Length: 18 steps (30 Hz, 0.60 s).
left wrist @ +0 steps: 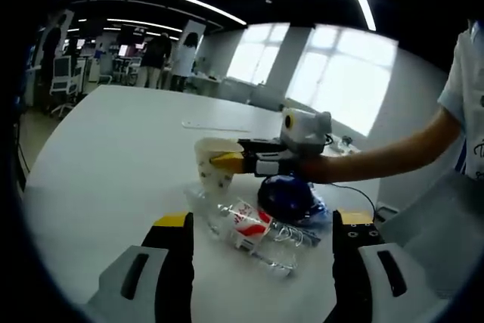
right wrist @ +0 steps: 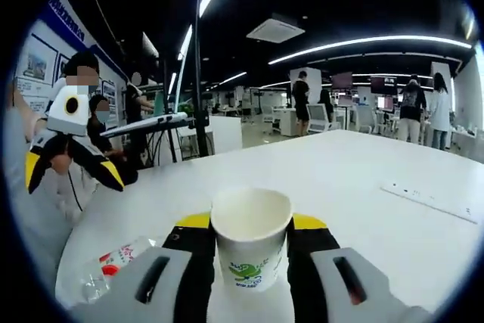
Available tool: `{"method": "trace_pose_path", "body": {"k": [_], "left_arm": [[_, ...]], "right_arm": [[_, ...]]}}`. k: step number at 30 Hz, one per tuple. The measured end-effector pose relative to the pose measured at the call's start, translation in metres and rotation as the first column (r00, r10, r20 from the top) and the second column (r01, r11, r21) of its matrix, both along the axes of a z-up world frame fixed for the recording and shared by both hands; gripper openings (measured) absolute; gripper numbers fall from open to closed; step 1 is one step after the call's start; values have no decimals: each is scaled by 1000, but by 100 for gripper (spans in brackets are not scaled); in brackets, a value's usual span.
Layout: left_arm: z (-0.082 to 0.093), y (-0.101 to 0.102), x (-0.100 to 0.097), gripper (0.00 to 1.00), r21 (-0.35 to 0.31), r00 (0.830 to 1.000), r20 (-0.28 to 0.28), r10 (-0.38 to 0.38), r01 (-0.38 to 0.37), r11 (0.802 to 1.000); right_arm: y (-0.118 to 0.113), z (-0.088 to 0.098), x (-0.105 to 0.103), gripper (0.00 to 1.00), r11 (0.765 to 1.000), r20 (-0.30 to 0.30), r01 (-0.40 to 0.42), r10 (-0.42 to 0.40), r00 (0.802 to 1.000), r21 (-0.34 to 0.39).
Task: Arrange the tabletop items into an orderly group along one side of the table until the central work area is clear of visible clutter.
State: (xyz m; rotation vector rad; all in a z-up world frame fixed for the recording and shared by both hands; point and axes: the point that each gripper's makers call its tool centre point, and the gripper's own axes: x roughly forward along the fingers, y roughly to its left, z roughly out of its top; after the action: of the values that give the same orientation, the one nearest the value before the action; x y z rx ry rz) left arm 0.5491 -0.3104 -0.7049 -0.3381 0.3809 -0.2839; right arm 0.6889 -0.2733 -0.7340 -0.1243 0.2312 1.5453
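here right tool (right wrist: 249, 251) grips one paper cup (right wrist: 251, 246); one bottle (left wrist: 249, 225).

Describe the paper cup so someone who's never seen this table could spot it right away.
On the big white table, look at the small cluster of items near one side. The paper cup stands upright between the jaws of the right gripper, beside a lying clear plastic bottle and a dark blue object. It alone is open-topped, cream-white, with a green print low on its side.

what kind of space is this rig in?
Likely an open-plan office or lab: a large white table, rows of desks with monitors behind, long ceiling strip lights, several people standing around.
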Motion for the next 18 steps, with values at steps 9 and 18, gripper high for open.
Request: {"method": "trace_pose_path", "body": {"k": [9, 18], "left_arm": [[0, 1, 0, 73, -7, 1000, 4, 6, -6, 1000], [0, 1, 0, 73, -8, 1000, 4, 2, -2, 1000]], "right_arm": [[-2, -4, -1, 34, 1000, 20, -6, 6, 1000, -6], [-6, -7, 0, 37, 1000, 38, -6, 7, 999, -20]]}}
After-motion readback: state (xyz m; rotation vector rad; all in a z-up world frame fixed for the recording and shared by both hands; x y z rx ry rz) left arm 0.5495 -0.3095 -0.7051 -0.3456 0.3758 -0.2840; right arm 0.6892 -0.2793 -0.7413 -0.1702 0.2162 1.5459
